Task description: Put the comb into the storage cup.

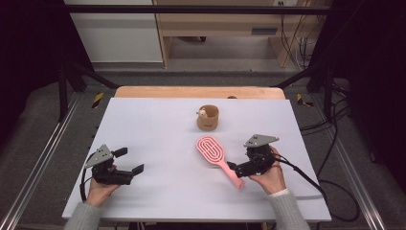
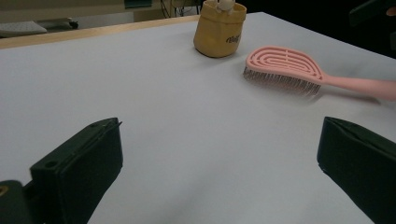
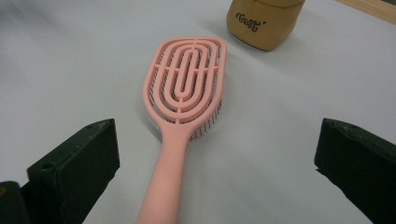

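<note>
High view is showing you most of the scene, though your right hand (image 1: 270, 175) is covering part of the right gripper (image 1: 235, 168), so its jaws are hard to make out there. Right gripper view is settling it: the jaws are standing wide apart, with the handle of the pink hairbrush (image 3: 184, 95) lying between them and touching neither pad; the near end of the handle is running off the bottom edge. Your left gripper (image 1: 129, 163) is sitting near the left side of the table, jaws wide open and holding nothing.

You are looking at the hairbrush lying bristles down on the table, right of centre, its head pointing far-left and its handle near-right toward your right hand. In the left gripper view, the handle's end is getting cut off at the right edge.

Beyond the brush, a small tan fabric pouch (image 1: 208, 118) is standing upright with dark lettering on its side. A small pale figure (image 1: 203, 113) is poking out of its top; you cannot tell what it is.

The white tabletop (image 1: 158, 139) is resting on a wooden board (image 1: 191, 92) that is showing along the far edge. Cables are trailing across the grey floor at the right.
</note>
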{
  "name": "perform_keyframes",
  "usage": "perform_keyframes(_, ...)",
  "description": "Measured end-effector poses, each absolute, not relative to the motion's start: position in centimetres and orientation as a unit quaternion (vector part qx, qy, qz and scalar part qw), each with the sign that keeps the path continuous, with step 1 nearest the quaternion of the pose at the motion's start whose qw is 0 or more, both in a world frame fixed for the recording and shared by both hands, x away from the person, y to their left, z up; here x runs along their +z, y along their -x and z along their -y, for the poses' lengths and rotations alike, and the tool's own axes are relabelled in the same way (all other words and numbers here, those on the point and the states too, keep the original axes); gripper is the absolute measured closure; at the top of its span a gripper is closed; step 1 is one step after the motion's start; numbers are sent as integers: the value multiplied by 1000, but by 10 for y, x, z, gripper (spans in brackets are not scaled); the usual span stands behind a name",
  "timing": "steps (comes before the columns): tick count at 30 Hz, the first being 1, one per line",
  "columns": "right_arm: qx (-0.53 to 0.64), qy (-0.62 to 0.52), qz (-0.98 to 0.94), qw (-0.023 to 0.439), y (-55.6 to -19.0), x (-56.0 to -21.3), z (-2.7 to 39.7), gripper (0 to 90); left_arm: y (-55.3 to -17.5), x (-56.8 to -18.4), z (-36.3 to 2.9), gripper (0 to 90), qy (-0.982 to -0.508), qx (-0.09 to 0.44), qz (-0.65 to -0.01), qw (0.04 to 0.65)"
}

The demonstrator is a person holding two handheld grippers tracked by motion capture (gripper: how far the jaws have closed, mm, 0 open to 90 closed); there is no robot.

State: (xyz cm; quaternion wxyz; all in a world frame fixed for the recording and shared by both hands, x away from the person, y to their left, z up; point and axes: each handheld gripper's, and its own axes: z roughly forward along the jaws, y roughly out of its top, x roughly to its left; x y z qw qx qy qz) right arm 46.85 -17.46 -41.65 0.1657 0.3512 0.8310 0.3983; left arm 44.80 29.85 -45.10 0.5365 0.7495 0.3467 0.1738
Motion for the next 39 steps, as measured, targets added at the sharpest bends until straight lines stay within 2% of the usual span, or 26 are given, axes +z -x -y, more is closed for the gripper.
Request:
perform_keyframes(21, 391, -364, -832, 150, -477, -420, 151, 4, -448, -451, -298, 0, -750, 175, -346, 535)
perform_keyframes(39, 352, -373, -848, 131, -483, -442, 137, 27, -448, -451, -298, 1, -751, 174, -346, 536)
